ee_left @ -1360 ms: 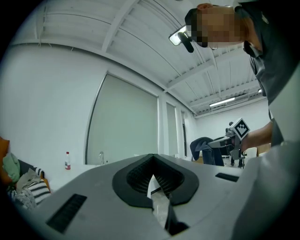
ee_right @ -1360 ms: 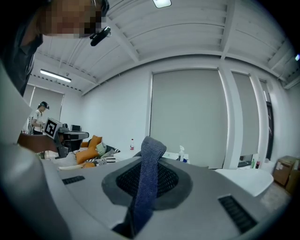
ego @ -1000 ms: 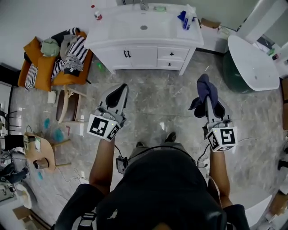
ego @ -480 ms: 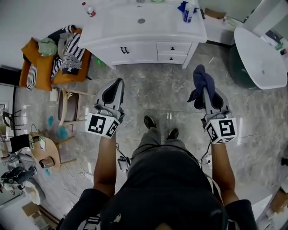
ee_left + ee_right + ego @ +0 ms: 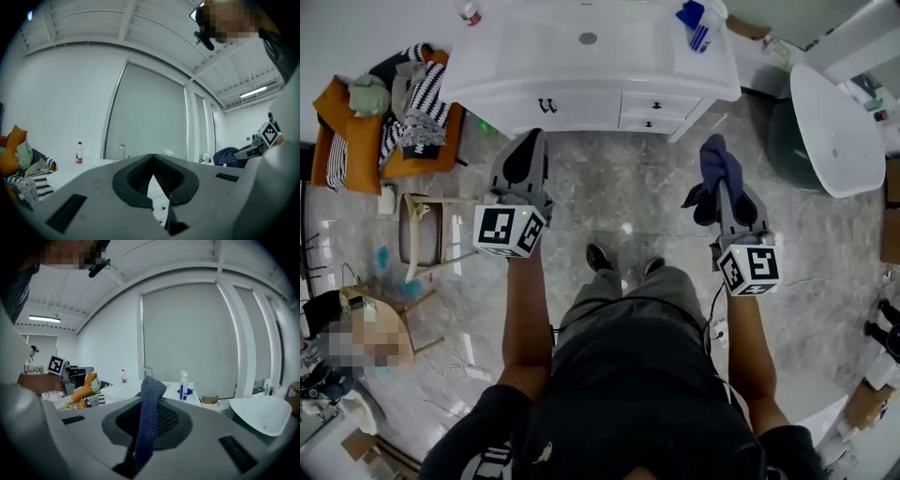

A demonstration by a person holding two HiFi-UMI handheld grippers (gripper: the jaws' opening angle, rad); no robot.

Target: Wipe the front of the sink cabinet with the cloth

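Note:
The white sink cabinet point(image 5: 581, 111) stands at the top of the head view, its doors and drawers facing me. A dark blue cloth point(image 5: 716, 167) hangs bunched from my right gripper point(image 5: 719, 184), which is shut on it, a short way from the cabinet's right end. In the right gripper view the cloth point(image 5: 148, 418) rises between the jaws, and the cabinet point(image 5: 123, 391) shows beyond. My left gripper point(image 5: 528, 142) is shut and holds nothing, near the cabinet's door handles point(image 5: 547, 106). Its tips point(image 5: 151, 157) meet in the left gripper view.
An orange chair point(image 5: 356, 141) piled with striped clothes stands left of the cabinet, with a small wooden stool point(image 5: 427, 234) below it. A white tub point(image 5: 834, 127) is at the right. A spray bottle point(image 5: 700, 33) and a red-capped bottle point(image 5: 471, 13) stand on the countertop.
The person has stepped toward the cabinet. Both grippers have come nearer its front, the right one still carrying the cloth.

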